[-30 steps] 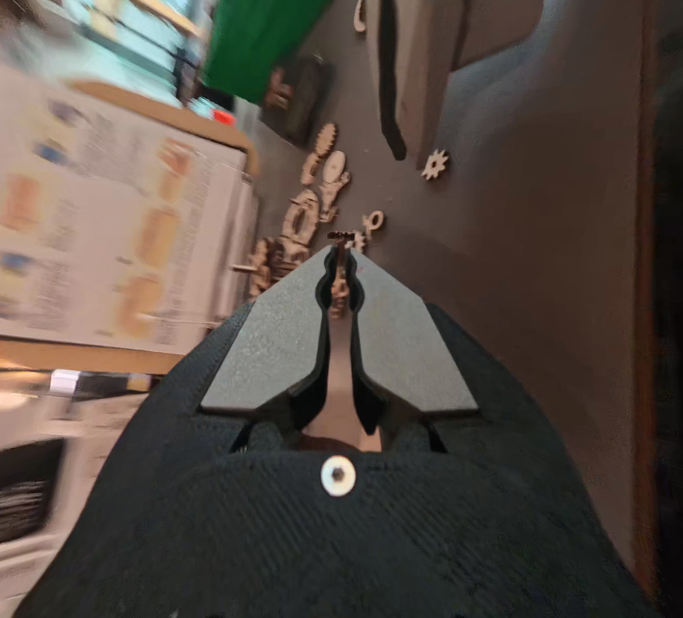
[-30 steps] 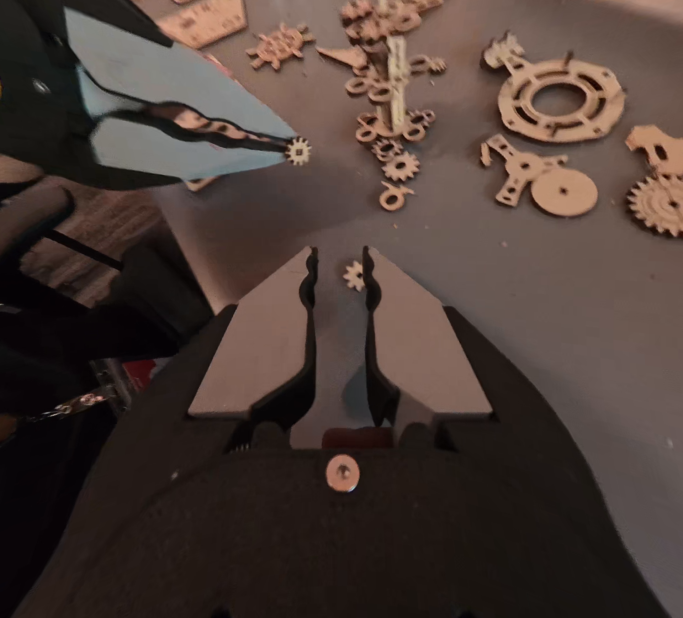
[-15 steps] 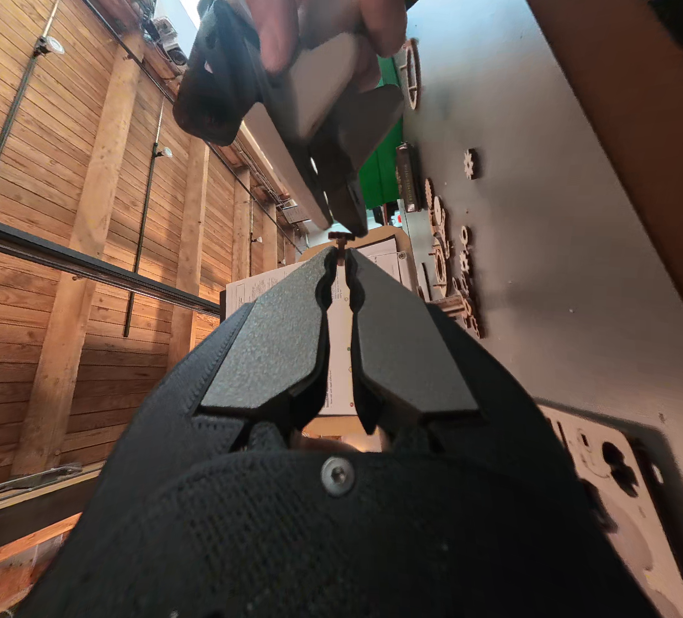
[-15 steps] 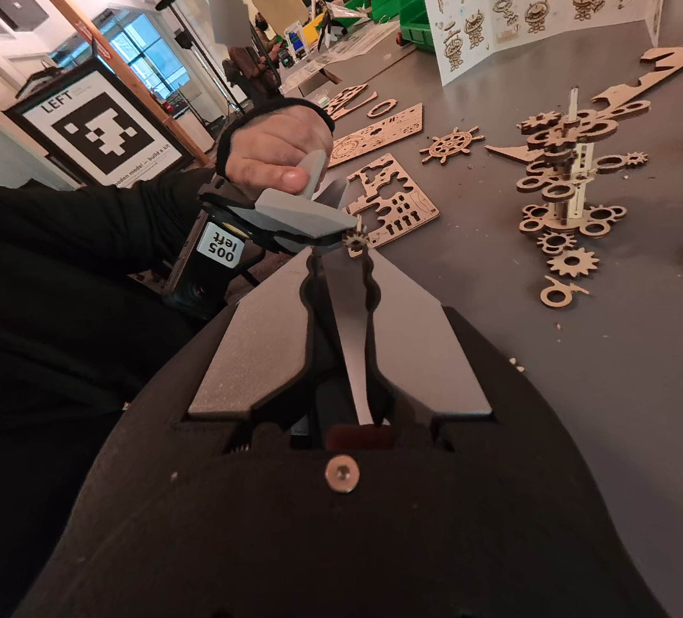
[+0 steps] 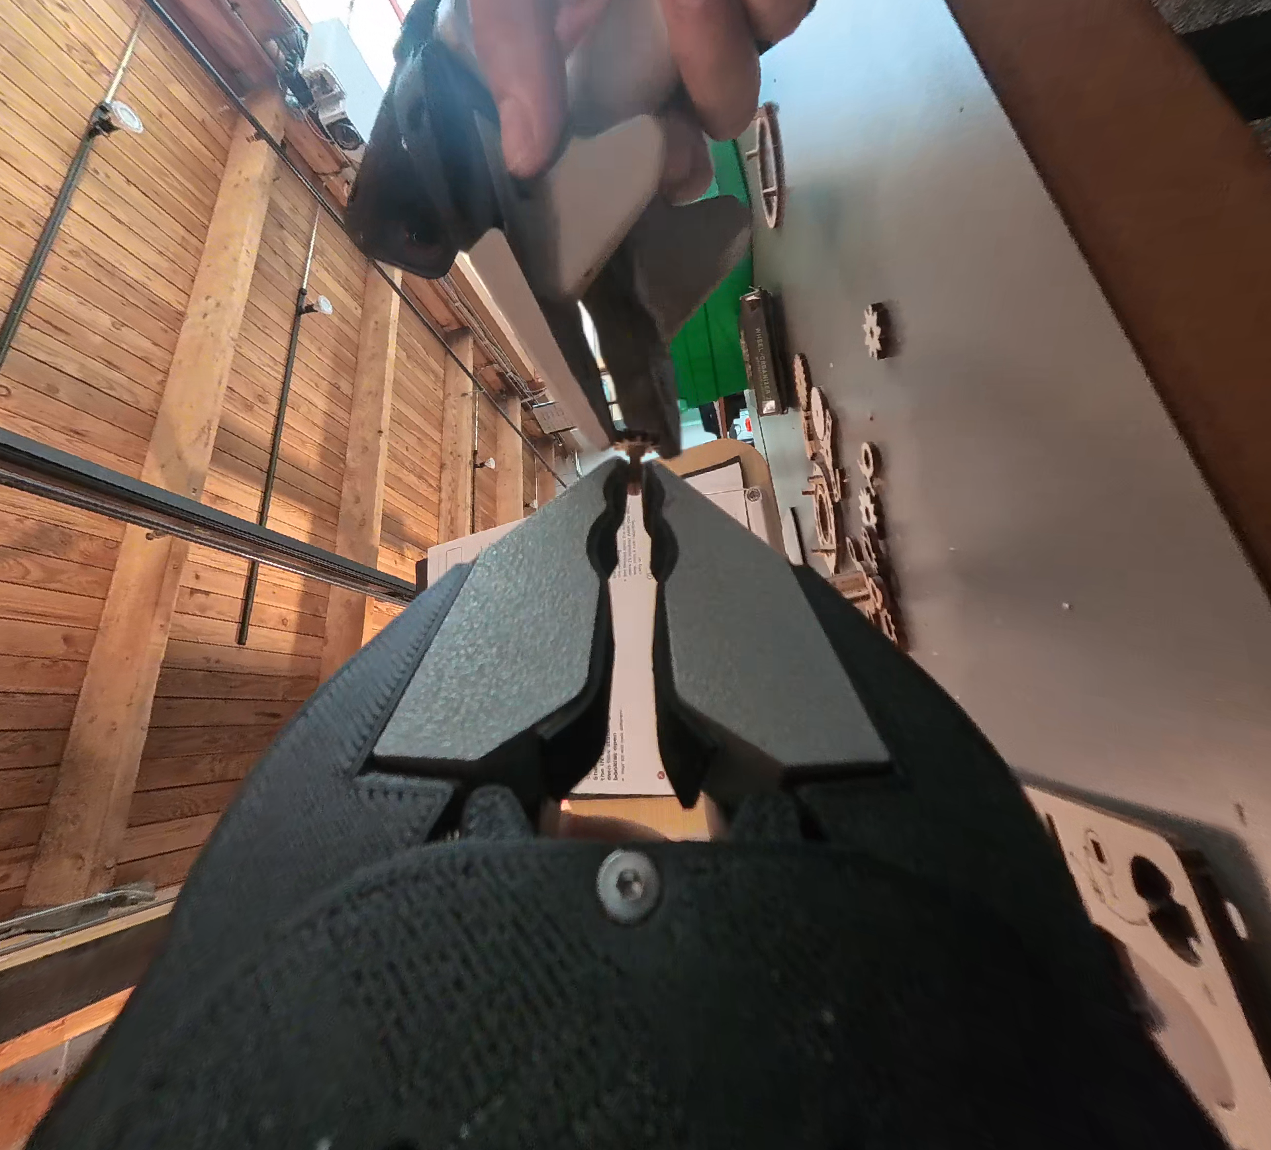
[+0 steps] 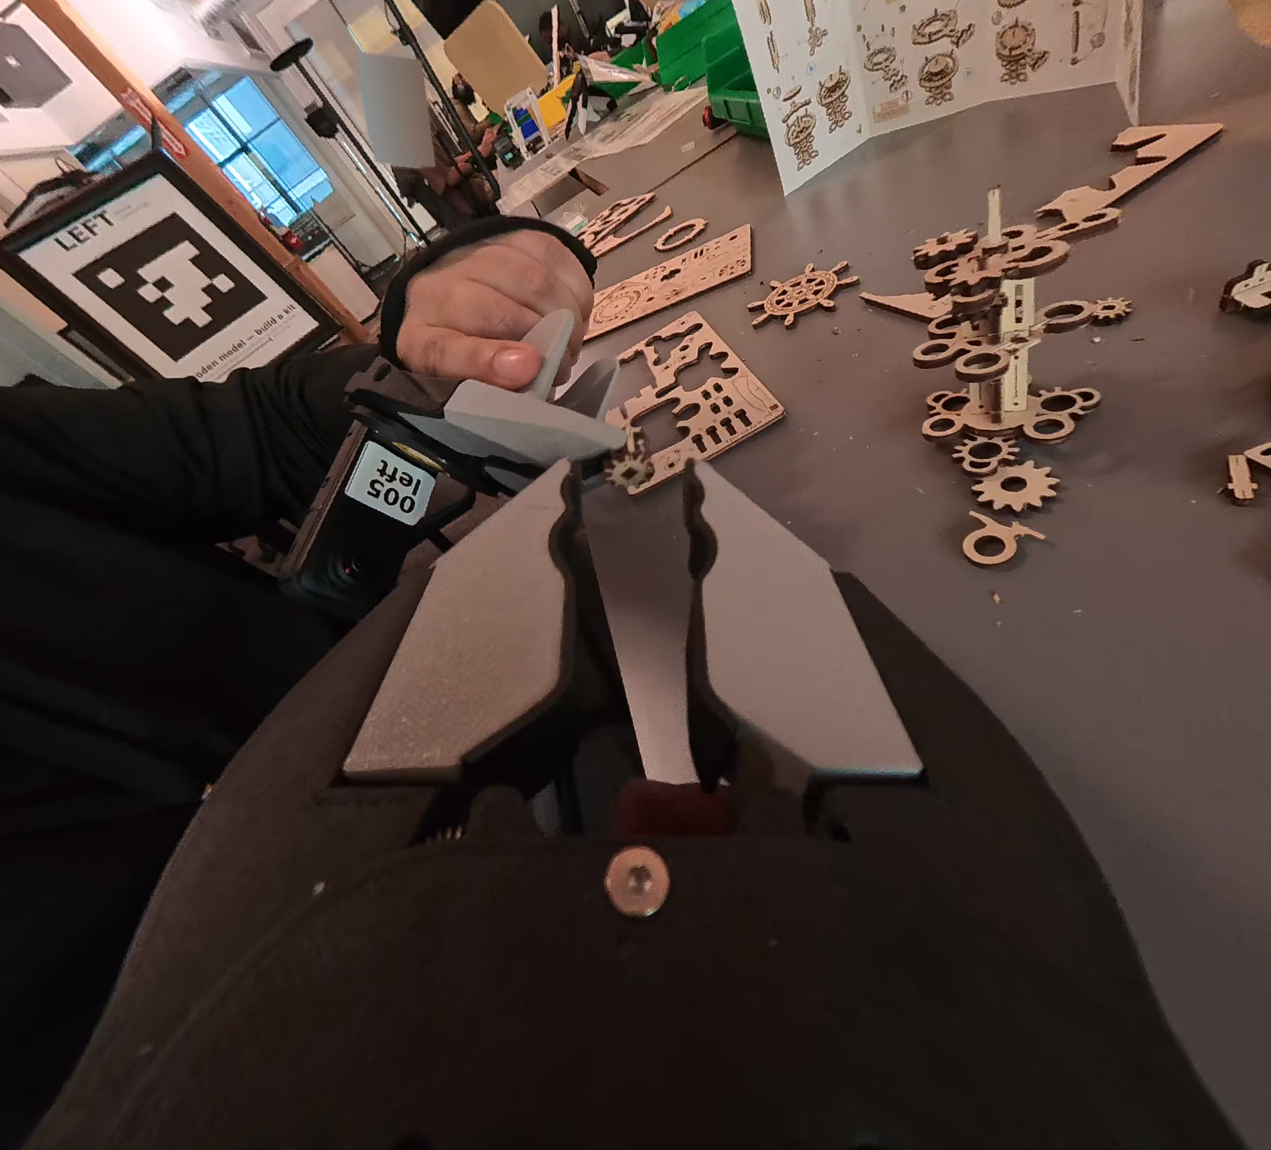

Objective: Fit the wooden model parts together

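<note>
Pinching small wooden gear [image 6: 629, 469]: left hand-held gripper [image 5: 631, 463]; right hand-held gripper [image 6: 627, 476] spread, empty.

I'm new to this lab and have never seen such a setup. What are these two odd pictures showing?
There is no robot here. A person holds a two-finger gripper in each hand, and each carries a camera looking along its fingers.

The left wrist view is turned sideways, so the grey table runs up its right side. The left gripper is shut on a small gear piece. Above it is the right gripper, squeezed by a hand.

The right wrist view shows its own fingers open around the same gear piece, which the left gripper holds out.

On the table lie cut wooden sheets, loose gears, a half-built tower and a folded instruction sheet.
</note>
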{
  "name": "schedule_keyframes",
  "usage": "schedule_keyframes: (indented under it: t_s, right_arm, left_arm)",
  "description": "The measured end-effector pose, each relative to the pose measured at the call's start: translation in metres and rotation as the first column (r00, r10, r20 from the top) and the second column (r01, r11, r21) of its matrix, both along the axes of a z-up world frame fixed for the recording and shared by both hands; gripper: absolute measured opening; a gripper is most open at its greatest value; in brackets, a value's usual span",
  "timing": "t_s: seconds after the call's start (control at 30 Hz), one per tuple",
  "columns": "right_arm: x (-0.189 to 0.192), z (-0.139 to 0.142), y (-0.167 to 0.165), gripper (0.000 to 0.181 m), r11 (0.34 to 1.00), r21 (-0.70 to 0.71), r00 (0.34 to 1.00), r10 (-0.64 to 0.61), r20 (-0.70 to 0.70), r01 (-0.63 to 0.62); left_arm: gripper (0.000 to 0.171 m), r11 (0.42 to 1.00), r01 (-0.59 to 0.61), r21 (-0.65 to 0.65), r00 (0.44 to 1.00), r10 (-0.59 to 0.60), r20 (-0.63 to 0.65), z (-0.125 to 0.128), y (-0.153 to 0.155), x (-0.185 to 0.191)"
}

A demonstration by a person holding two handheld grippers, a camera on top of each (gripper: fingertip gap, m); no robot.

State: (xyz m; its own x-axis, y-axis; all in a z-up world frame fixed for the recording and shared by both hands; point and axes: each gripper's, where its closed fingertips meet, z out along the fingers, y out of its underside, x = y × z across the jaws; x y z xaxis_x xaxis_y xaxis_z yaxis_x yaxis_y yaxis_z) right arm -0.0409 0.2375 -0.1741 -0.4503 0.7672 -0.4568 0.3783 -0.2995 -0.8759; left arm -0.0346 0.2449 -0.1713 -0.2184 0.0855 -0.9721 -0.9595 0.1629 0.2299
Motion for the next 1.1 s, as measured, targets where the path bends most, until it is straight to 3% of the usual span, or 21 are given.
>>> schedule_keyframes:
  t_s: [0.07, 0.4, 0.57, 0.63, 0.73, 0.87, 0.93, 1.0, 1.07, 1.1]
  right_arm:
    - [0.000, 0.001, 0.000, 0.011, 1.000, 0.003, 1.000, 0.000, -0.004, 0.000]
    - [0.003, 0.007, -0.001, 0.011, 0.999, -0.029, 0.999, 0.015, -0.039, -0.016]
    - [0.003, 0.009, 0.004, 0.011, 0.999, -0.037, 0.999, -0.010, -0.045, 0.009]
    - [0.003, 0.007, 0.015, 0.010, 0.998, -0.043, 0.998, -0.056, -0.041, 0.054]
    - [0.005, 0.011, 0.035, 0.010, 0.990, -0.095, 0.993, -0.108, -0.048, 0.103]
    - [-0.005, 0.016, 0.065, 0.010, 0.978, -0.154, 0.989, -0.147, -0.029, 0.141]
    - [-0.018, 0.019, 0.078, 0.010, 0.975, -0.184, 0.991, -0.130, -0.014, 0.125]
    - [-0.034, 0.021, 0.091, 0.010, 0.972, -0.212, 0.995, -0.102, 0.002, 0.100]
    - [-0.051, 0.021, 0.103, 0.010, 0.970, -0.228, 0.996, -0.088, 0.011, 0.088]
    - [-0.058, 0.019, 0.108, 0.010, 0.970, -0.227, 0.996, -0.090, 0.012, 0.091]
  left_arm:
    - [0.001, 1.000, -0.004, -0.002, 1.000, 0.004, -0.002, -0.001, 0.001, 0.000]
    - [0.001, 1.000, 0.011, 0.003, 0.997, -0.011, 0.079, 0.005, 0.001, 0.004]
    - [0.001, 0.999, -0.004, -0.044, 0.974, 0.014, 0.225, 0.006, 0.004, 0.003]
    - [0.013, 0.995, -0.006, -0.103, 0.939, 0.041, 0.342, 0.008, 0.005, 0.000]
    - [0.028, 0.974, -0.045, -0.222, 0.813, 0.165, 0.558, 0.016, 0.012, -0.021]
    - [0.019, 0.909, -0.161, -0.384, 0.502, 0.411, 0.761, 0.028, 0.036, -0.086]
    - [0.013, 0.867, -0.116, -0.485, 0.361, 0.491, 0.792, 0.025, 0.050, -0.105]
    - [0.013, 0.782, -0.024, -0.622, 0.232, 0.610, 0.758, 0.009, 0.062, -0.114]
    - [0.019, 0.699, 0.103, -0.708, 0.125, 0.697, 0.706, -0.006, 0.070, -0.114]
    - [0.019, 0.690, 0.145, -0.709, 0.077, 0.706, 0.704, -0.007, 0.074, -0.114]
